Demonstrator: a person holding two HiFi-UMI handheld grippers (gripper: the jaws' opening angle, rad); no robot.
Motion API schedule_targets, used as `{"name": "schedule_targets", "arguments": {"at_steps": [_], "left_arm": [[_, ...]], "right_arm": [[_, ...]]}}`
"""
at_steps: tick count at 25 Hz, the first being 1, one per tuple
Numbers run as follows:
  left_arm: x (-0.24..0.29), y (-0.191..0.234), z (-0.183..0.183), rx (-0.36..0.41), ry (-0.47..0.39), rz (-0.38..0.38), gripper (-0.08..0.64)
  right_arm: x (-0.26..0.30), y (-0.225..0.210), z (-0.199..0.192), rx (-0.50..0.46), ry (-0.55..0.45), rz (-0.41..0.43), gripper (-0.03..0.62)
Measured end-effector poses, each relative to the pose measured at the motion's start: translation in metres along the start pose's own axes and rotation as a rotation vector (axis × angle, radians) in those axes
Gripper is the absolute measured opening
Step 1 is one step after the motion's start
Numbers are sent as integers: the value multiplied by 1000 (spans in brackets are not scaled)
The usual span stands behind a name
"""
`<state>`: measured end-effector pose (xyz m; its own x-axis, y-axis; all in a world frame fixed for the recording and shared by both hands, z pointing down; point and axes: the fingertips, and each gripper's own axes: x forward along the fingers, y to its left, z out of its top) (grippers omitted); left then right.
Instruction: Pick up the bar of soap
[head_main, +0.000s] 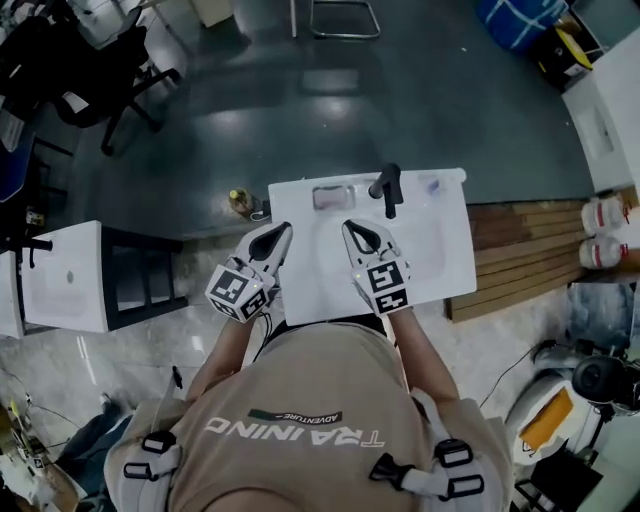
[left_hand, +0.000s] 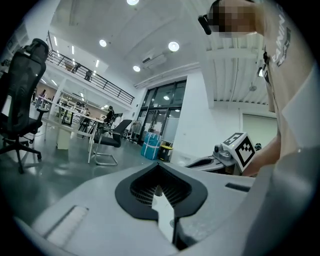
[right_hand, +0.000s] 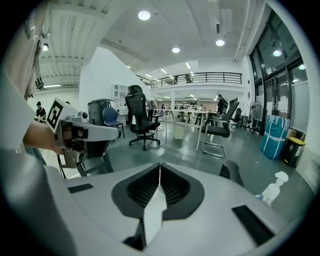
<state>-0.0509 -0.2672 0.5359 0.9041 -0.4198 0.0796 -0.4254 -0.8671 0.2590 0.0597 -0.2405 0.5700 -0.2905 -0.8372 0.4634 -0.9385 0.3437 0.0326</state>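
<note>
The bar of soap (head_main: 333, 197), pale pinkish-grey, lies in a recess at the back of the white washbasin top (head_main: 440, 260), left of the black tap (head_main: 388, 188). My left gripper (head_main: 283, 229) hovers over the basin's left front part with its jaws closed and nothing in them. My right gripper (head_main: 349, 226) hovers beside it, also shut and empty, a short way in front of the soap. Both gripper views look level across the room. The left gripper (left_hand: 159, 166) and right gripper (right_hand: 160, 165) show meeting jaws there, and the soap is out of sight.
A small yellowish bottle (head_main: 240, 203) stands by the basin's left back corner, and a spray bottle (right_hand: 272, 190) shows near the tap (right_hand: 232, 174). A black office chair (head_main: 100, 70) is at far left, a white cabinet (head_main: 60, 280) at left, wooden planks (head_main: 520, 250) at right.
</note>
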Motion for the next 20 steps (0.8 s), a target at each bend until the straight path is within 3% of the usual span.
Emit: {"name": "schedule_targets", "arguments": {"at_steps": [5,12,18,20], "left_arm": [[3,4,-5,-9,18,-35,0],[3,3,3,16,30,-11,0],[-7,12,14,38,31,36,0],[-12,16,15,32,31,56,0]], "right_arm": [[11,-9,7,-6,-1,-40,5],[26,-26,-1,-15,35,-17,5],[38,-24,-13,-196,185,73,8],[43,-18,-16,-249,244,140,90]]}}
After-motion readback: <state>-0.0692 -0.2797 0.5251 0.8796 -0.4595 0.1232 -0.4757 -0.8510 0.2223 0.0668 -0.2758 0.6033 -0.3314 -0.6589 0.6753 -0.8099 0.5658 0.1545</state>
